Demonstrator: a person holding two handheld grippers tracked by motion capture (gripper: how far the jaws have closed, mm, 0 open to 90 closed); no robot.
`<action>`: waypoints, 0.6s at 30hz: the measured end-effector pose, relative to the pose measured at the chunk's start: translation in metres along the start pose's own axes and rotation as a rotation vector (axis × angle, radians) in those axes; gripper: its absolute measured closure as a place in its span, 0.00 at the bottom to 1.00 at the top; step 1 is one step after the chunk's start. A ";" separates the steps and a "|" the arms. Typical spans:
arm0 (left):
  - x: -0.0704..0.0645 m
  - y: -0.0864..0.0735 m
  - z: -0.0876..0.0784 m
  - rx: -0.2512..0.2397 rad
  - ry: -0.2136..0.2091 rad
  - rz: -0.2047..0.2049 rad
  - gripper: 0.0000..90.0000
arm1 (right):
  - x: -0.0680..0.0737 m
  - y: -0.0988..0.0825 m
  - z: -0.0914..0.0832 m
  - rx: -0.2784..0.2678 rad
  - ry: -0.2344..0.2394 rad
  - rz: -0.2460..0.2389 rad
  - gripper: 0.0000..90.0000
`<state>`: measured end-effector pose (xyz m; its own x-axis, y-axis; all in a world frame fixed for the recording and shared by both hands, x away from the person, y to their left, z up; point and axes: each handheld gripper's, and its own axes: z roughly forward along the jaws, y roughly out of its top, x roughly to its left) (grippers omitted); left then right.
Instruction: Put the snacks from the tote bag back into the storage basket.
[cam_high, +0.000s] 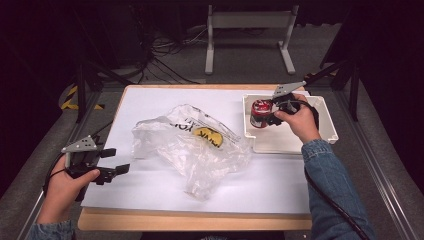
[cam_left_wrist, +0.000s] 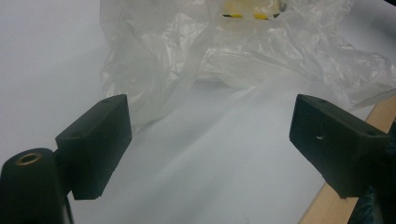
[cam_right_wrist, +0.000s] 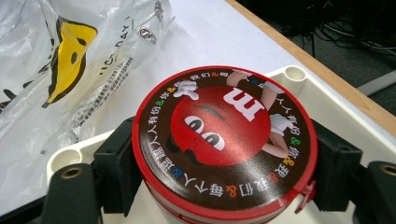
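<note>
A round candy tub (cam_high: 260, 113) with a red lid stands in the left part of the white tray (cam_high: 327, 116) at the table's right. My right gripper (cam_high: 270, 114) is shut on it; in the right gripper view the tub (cam_right_wrist: 224, 140) sits between both jaws, which press its sides. A crumpled clear plastic bag (cam_high: 192, 142) with a yellow print lies mid-table. My left gripper (cam_high: 116, 161) is open near the table's front-left edge, pointing toward the bag (cam_left_wrist: 243, 51), with nothing between its jaws (cam_left_wrist: 205, 140).
A white sheet (cam_high: 150, 185) covers the wooden table. The table's wooden edge (cam_left_wrist: 345, 196) runs close beside the left gripper's right jaw. Dark stands and cables lie on the floor beyond the table's far side.
</note>
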<state>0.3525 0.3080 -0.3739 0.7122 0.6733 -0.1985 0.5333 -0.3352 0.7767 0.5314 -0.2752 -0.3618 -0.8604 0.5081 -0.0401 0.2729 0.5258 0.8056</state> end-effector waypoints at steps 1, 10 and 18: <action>0.000 0.000 0.000 0.001 -0.001 -0.003 0.15 | 0.000 -0.002 0.003 0.005 0.008 -0.010 0.28; 0.001 0.000 0.001 0.001 0.002 -0.002 0.15 | -0.001 -0.009 0.011 0.027 0.023 -0.020 0.28; 0.001 0.000 0.002 0.004 0.000 -0.007 0.15 | -0.001 -0.016 0.020 0.036 0.033 -0.022 0.28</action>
<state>0.3538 0.3074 -0.3753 0.7087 0.6755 -0.2039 0.5397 -0.3329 0.7733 0.5359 -0.2705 -0.3864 -0.8798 0.4738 -0.0380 0.2685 0.5615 0.7827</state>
